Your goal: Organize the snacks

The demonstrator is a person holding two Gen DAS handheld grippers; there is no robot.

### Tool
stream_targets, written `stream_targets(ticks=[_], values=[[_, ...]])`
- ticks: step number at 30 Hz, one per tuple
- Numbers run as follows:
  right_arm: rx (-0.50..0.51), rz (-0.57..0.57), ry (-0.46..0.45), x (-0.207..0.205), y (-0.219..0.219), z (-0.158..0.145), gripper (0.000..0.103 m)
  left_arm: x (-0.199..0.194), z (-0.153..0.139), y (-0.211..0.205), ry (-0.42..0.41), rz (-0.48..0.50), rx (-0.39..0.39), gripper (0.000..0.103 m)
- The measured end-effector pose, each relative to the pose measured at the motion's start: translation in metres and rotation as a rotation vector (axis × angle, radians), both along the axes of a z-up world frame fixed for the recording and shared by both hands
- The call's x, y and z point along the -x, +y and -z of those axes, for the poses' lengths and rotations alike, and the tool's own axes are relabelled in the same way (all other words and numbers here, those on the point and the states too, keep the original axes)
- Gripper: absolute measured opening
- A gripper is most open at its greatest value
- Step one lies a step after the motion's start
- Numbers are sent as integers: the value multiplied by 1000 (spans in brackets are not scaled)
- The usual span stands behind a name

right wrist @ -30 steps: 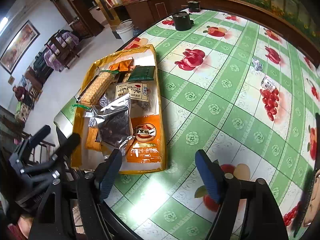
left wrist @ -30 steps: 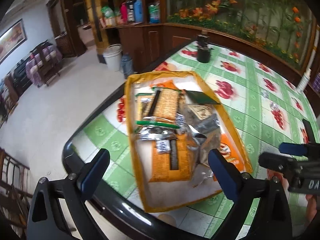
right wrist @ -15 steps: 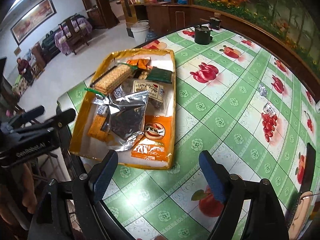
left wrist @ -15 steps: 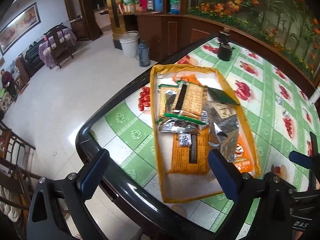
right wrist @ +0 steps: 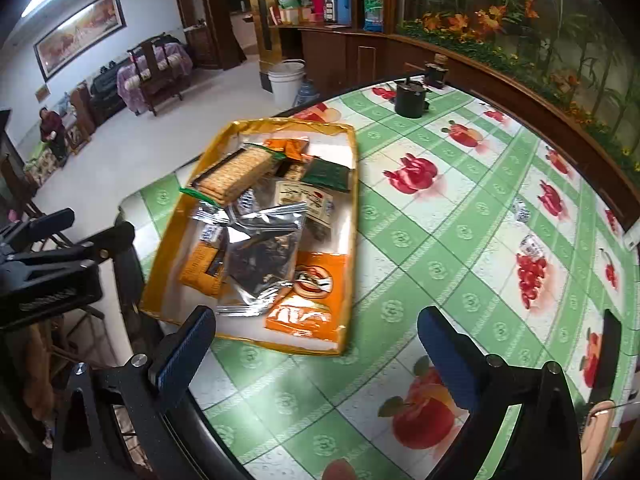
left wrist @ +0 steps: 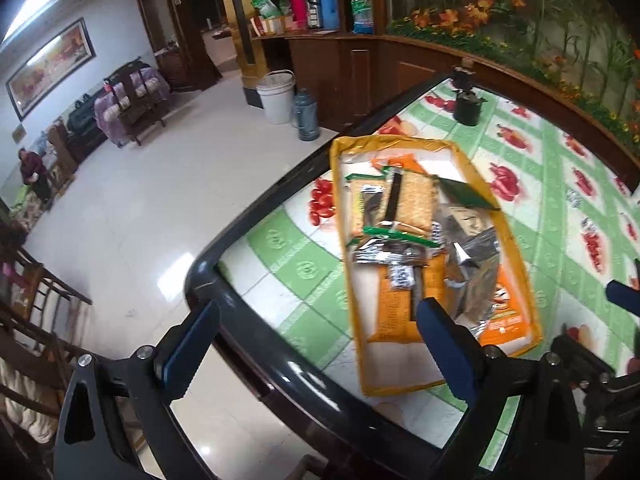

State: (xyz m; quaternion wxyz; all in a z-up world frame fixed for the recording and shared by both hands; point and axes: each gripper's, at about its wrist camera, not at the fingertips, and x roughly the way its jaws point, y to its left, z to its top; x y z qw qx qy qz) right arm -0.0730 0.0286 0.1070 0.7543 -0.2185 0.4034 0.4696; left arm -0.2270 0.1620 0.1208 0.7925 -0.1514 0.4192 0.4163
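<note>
Hovering now: left gripper (left wrist: pixel 316 344) and right gripper (right wrist: pixel 316 344) both hang above the near end of the tray (right wrist: pixel 352 200), nothing between either pair of jaws.
Jaws, left: spread wide and released.
Jaws, right: opening, gap empty, no snack touched.
Snacks: heaped loosely in the yellow-rimmed tray on the tabletop (right wrist: pixel 460 240), near its rounded edge; cracker pack (right wrist: pixel 236 174) at the far left, green packet (right wrist: pixel 328 174) at the far right, silver foil bag (right wrist: pixel 260 256) across the middle, orange bag (right wrist: pixel 312 296) at the near right corner.
Risk, overlap: the foil bag lies partly over the orange bag and over a smaller orange pack (right wrist: pixel 200 264); pulling a lower one would likely drag or tip whatever rests on it.
Risk, slippery film: crinkled foil probably slides out of a shallow pinch; gripping the sealed edge looks safer.
Risk, tray shift: the tray looks light and sits close to the black tabletop rim (left wrist: pixel 280 360); a sideways tug might push it toward the floor (left wrist: pixel 160 200).
Risk, crowding: both grippers work the same near end, so they could knock together.
Around: a dark pot (right wrist: pixel 410 98) stands well beyond the tray; small wrapped pieces (right wrist: pixel 530 246) lie apart on the right.
In the way: nothing blocks the approach from above; only the tray's raised rim hinders a low sideways reach.
</note>
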Motion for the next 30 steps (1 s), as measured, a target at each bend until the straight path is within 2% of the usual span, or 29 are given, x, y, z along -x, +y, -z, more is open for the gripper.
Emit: stream_targets(ticks=[4,30], values=[[-30,-5,9,1,-1,-1,102,2,-1,-2,28,-13,-44,99],[-42,-46,30,11,0,1,102,4,-2,-6,90,-47,-102,99]])
